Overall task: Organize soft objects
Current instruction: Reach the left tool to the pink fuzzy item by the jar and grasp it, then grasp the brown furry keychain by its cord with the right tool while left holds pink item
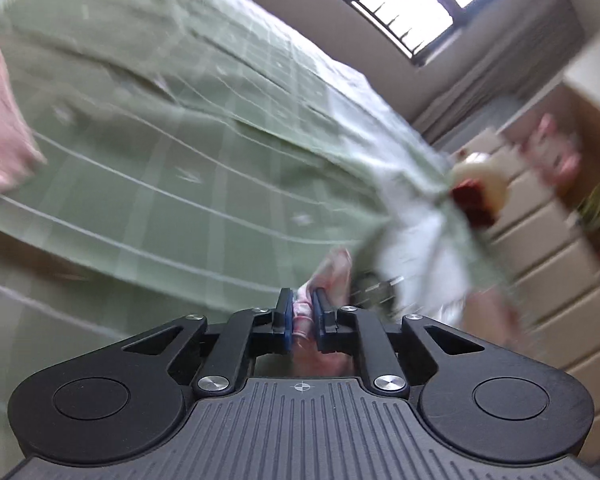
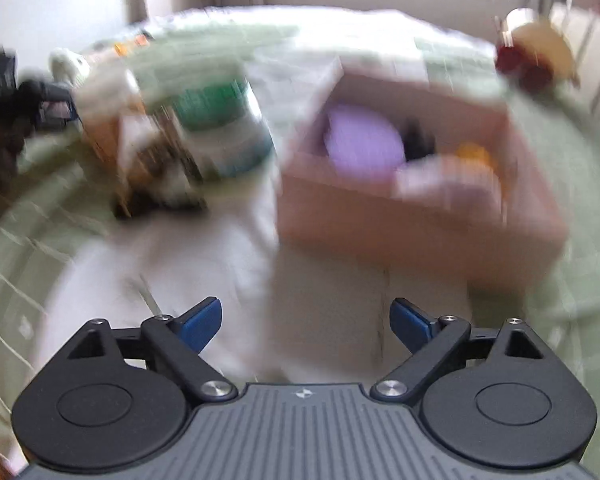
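My left gripper (image 1: 302, 300) is shut on a small pink and white soft item (image 1: 327, 272), pinched between the blue pads above the green checked bedsheet (image 1: 160, 140). Blur hides what the item is. In the right wrist view an open cardboard box (image 2: 420, 236) sits on the bed and holds a purple soft object (image 2: 364, 144) and something orange (image 2: 476, 156). My right gripper (image 2: 306, 312) hovers in front of the box, open, with nothing between its fingers. A cream and dark red plush (image 2: 536, 56) lies at the bed's far right, and the same plush (image 1: 480, 184) shows in the left wrist view.
Left of the box stand a green and white round container (image 2: 224, 128) and an orange carton (image 2: 112, 140), with a white plush (image 2: 66, 64) behind. A pale cloth (image 2: 204, 264) covers the bed below my right gripper. Beige drawers (image 1: 548, 248) flank the bed.
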### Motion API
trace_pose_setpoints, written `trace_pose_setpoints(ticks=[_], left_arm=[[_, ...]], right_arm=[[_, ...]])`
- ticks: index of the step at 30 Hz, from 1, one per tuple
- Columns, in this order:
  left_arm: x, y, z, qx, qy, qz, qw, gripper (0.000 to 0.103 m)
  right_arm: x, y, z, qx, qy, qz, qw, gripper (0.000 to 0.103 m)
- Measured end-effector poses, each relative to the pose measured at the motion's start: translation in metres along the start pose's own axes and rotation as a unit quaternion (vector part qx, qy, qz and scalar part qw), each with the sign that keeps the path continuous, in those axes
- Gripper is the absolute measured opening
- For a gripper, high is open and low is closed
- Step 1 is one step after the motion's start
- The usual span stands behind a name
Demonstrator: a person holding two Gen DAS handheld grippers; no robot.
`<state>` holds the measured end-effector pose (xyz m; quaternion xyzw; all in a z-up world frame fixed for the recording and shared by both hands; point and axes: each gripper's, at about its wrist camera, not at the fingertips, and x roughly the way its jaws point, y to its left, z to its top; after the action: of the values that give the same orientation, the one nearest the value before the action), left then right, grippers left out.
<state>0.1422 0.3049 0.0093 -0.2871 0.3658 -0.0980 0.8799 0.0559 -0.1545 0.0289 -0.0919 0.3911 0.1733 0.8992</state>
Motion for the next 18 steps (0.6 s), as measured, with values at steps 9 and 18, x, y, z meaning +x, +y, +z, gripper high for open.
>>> trace_pose_setpoints(ticks=[9, 18], left_arm=[[-0.080, 0.023, -0.025, 0.095, -0.046, 0.096, 0.9898, 0.011], [-0.089, 0.022, -0.043, 0.117, -0.026, 0.015, 0.9926, 0.019]], right_arm=[[-0.030, 0.050, 0.114, -0.036, -0.076, 0.034, 0.996, 0.092], [0.024, 0.073, 0.180, 0.052, 0.008, 0.107, 0.993, 0.092]])
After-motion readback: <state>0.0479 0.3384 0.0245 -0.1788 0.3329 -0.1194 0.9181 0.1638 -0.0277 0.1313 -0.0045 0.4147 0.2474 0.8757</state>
